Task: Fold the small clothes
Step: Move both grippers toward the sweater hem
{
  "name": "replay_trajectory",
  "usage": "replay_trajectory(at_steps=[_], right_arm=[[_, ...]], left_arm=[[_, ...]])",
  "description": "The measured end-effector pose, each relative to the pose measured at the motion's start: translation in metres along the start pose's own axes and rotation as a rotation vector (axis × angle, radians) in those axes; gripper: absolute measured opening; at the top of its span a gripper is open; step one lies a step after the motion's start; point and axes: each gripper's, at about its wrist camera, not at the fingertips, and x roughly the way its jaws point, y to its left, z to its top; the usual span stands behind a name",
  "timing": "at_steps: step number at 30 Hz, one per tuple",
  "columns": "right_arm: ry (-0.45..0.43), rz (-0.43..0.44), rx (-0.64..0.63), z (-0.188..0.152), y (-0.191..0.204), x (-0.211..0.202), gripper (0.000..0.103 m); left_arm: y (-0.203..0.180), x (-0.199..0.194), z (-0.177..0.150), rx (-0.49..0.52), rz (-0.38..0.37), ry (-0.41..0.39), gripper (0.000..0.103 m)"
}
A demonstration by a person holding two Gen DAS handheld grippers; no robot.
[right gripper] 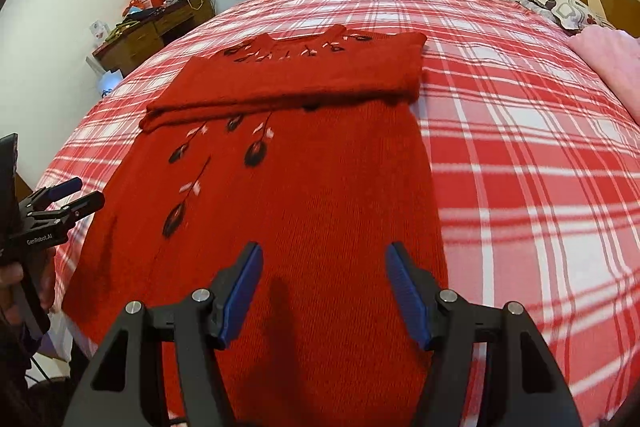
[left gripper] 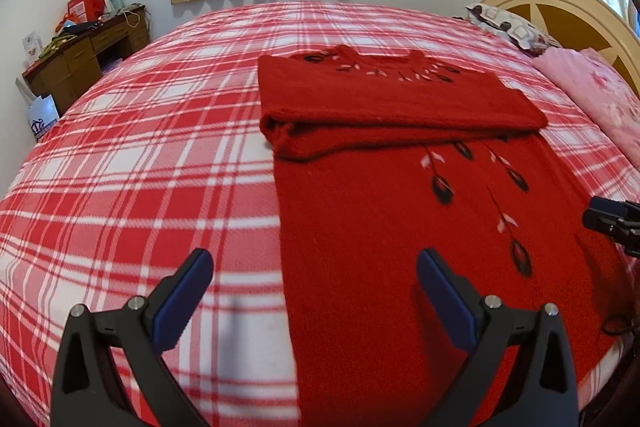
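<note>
— Where are your claws?

— Both tilt downward over the bed (left gripper: 120,155). My left gripper (left gripper: 314,267) gapes empty at the red sweater's (left gripper: 380,227) left edge; my right gripper (right gripper: 323,263) hangs spread, holding nothing, above its hem.

— And the sweater?

— Flat on the plaid, top folded over.

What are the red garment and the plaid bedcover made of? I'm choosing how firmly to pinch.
Red garment: looks like thick knit, wool or acrylic; vertical ribs and a fuzzy matte surface show. Plaid bedcover: looks like soft woven or fleecy cloth, matte; fibre unclear.
</note>
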Motion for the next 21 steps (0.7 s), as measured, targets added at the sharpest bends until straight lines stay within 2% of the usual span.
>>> replay_trajectory(at_steps=[11, 16, 19, 21], right_arm=[[-0.053, 0.025, 0.01, -0.022, -0.001, -0.047, 0.065], [-0.044, 0.035, 0.012, -0.036, -0.005, -0.062, 0.065], [-0.041, 0.016, 0.006, -0.048, -0.008, -0.068, 0.065], [-0.037, 0.008, 0.013, -0.055, -0.013, -0.07, 0.065]], left_arm=[[0.0, -0.031, -0.037, 0.007, -0.048, 0.03, 0.103], [-0.001, -0.042, -0.052, -0.005, -0.09, 0.056, 0.103], [-0.001, -0.046, -0.062, -0.022, -0.116, 0.084, 0.102], [0.0, -0.047, -0.069, -0.032, -0.132, 0.103, 0.095]])
